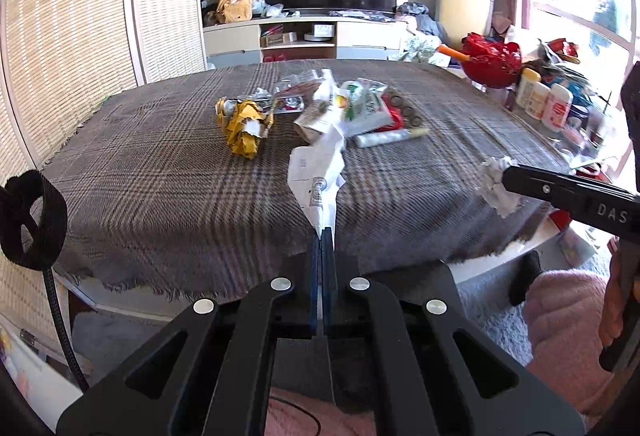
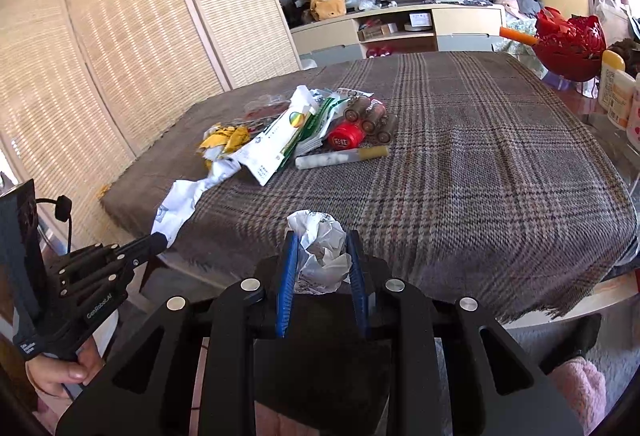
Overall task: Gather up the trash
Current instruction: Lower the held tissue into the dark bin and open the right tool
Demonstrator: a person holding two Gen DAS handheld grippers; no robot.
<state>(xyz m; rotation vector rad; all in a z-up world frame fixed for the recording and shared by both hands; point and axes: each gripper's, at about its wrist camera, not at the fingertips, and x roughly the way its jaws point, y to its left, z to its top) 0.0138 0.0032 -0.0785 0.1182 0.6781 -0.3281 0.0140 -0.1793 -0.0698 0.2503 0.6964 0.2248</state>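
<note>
Off desk's near edge: left gripper (image 1: 322,236) fingers closed on long white crumpled paper sheet's (image 1: 316,171) tip, light, floppy, tear-prone; right gripper (image 2: 322,256) fingers part-closed around white crumpled paper ball (image 2: 322,252), soft, crushable.

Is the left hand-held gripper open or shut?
Shut: the left hand-held gripper has its blue fingers pressed together on the white printed paper strip.
</note>
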